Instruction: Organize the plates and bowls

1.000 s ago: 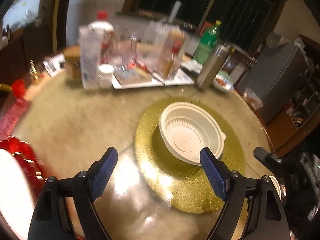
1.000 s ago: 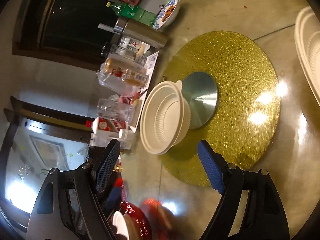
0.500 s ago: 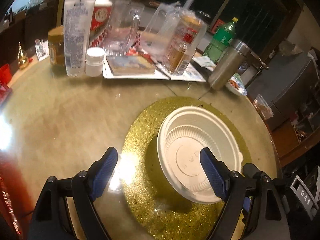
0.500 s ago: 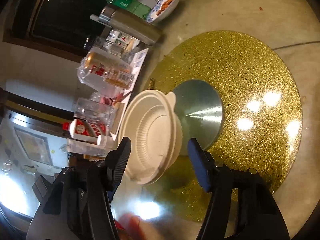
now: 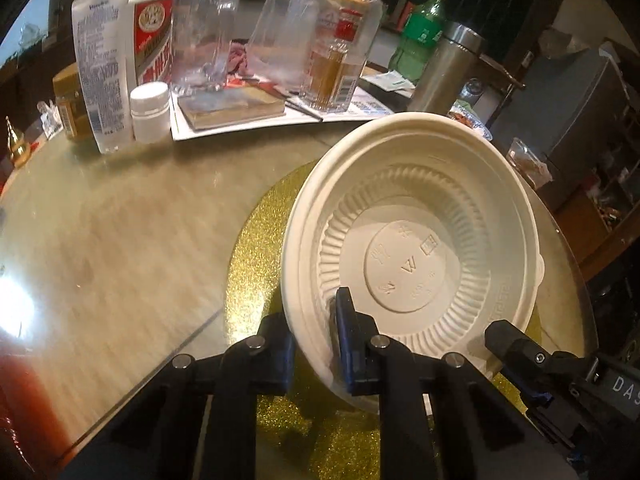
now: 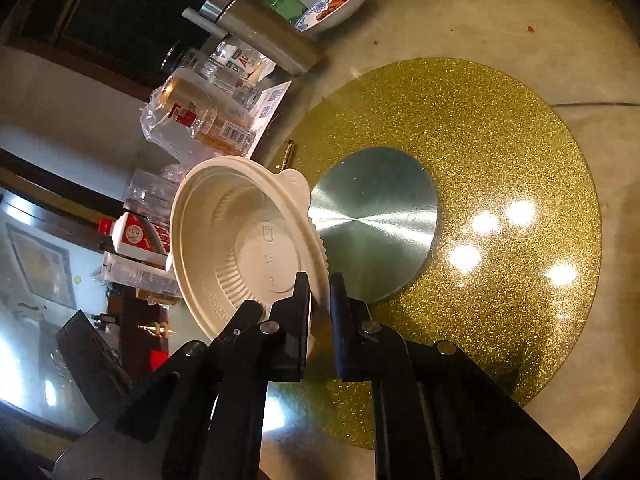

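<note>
Left wrist view: glass tabletop (image 5: pixel 120 220) with gold turntable (image 5: pixel 256 248), bottles (image 5: pixel 152 24) crowding its far edge; left gripper (image 5: pixel 314 340) and right gripper (image 6: pixel 320 312), jaws just closed, pinch the white bowl (image 5: pixel 412 240) rim.

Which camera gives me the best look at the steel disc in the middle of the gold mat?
Right wrist view: the steel disc lies in full sight beside the white bowl. In the left wrist view the bowl covers it completely.

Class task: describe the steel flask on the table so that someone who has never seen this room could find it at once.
Start at the gold disc in the middle of the round table. Look past it to the clutter at the far edge, right of the bagged amber bottle. The flask stands beside the green bottle; it alone is plain brushed metal.
</note>
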Tool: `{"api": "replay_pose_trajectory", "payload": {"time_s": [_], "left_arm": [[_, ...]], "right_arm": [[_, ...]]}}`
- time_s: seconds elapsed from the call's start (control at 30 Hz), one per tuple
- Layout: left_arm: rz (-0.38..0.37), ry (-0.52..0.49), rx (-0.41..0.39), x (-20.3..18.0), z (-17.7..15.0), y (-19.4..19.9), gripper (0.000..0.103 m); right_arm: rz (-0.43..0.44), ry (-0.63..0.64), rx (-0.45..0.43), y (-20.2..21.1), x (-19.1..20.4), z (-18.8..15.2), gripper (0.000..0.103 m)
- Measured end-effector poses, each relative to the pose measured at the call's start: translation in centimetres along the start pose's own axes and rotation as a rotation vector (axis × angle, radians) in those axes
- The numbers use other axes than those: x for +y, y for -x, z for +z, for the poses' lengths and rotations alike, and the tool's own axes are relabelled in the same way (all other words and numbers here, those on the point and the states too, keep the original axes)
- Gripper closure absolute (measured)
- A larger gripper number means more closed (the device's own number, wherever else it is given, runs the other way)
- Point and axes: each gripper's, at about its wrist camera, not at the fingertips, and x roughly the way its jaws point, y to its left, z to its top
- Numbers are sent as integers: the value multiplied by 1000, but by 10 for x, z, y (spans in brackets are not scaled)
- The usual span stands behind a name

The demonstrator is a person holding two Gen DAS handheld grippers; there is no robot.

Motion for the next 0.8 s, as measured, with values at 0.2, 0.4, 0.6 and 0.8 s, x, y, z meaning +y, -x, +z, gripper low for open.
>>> {"api": "replay_pose_trajectory", "payload": {"time_s": [0.2, 0.4, 0.6, 0.8], "left_arm": [[3, -37, -38, -5, -2, 8, 86], [9, -47, -42, -7, -1, 8, 86], [10, -56, -52, -8, -2, 10, 86], [10, -60, -55, -8, -2, 11, 86]], "right_arm": [[1, 23, -30, 11, 5, -2, 94], [-6, 29, -34, 11, 5, -4, 94], [-21, 42, -46, 12, 9, -5, 94], [-26, 44, -50, 11, 9, -6, 93]]}}
